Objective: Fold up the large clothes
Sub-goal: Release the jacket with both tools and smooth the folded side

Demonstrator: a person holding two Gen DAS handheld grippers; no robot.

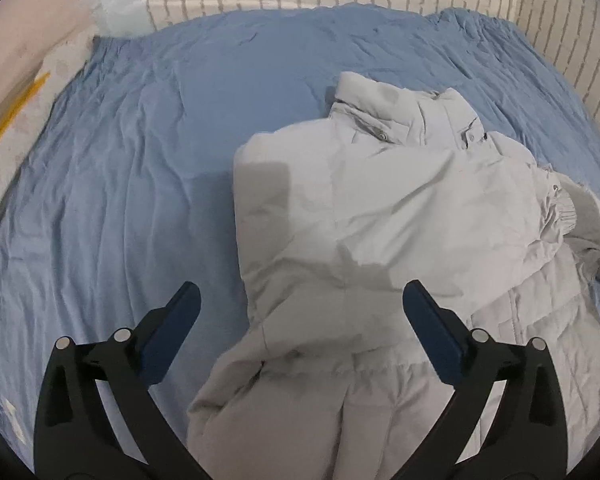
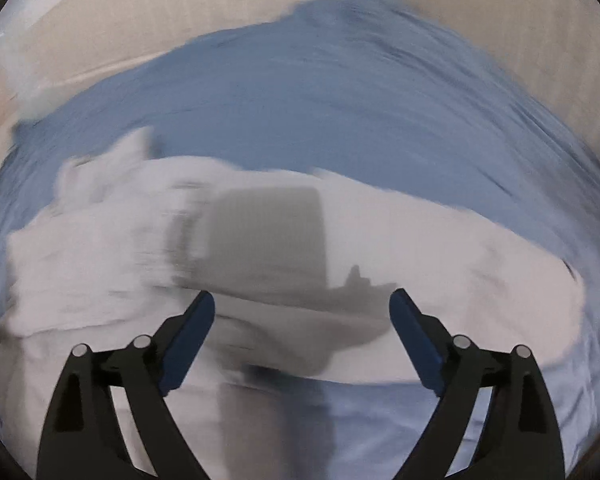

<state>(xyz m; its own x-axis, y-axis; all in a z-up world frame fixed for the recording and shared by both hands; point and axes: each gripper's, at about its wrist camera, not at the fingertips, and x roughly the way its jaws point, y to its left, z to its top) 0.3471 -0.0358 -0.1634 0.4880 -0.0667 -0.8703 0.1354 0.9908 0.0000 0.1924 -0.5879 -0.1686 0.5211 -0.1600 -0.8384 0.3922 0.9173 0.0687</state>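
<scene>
Both tongs, left and right, gape empty over the jacket, collar pointing away.

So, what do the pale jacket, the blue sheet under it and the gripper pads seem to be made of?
Jacket: probably a padded synthetic shell, matte; it looks puffy, with stitched quilting lines and an elastic cuff.
Blue sheet: thin woven cloth, perhaps cotton, matte; it shows many fine creases.
Pads of the left gripper: dark blue, smooth, maybe rubber or plastic; I cannot tell which.
</scene>
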